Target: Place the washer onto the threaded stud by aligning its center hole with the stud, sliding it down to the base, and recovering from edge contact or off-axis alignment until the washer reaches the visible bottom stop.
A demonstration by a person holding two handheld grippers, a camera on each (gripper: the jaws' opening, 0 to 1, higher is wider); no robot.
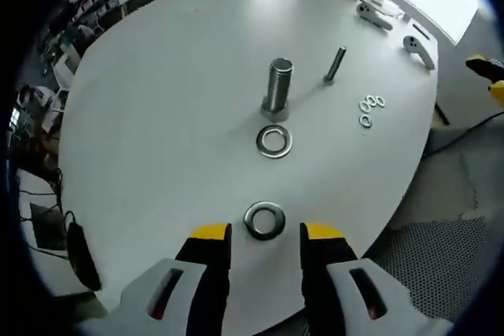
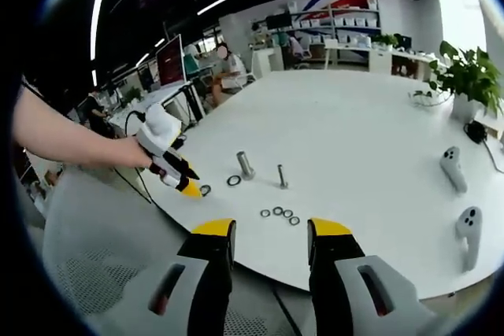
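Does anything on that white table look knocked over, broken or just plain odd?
Nothing stands out. The large threaded steel stud and the thin bolt stand upright, and the steel washers lie flat on the white round table.

Left gripper [image 1: 265,235] with fingers [image 1: 211,235] parted around a washer [image 1: 264,220] on the white tabletop [image 1: 157,116], second washer [image 1: 274,141] beside the upright threaded stud [image 1: 277,84].

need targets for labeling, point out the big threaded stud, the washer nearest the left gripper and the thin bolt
big threaded stud [image 1: 278,84]: left gripper view, threaded shaft
nearest washer [image 1: 264,220]: left gripper view, ring's front rim
thin bolt [image 1: 335,64]: left gripper view, mid-shaft
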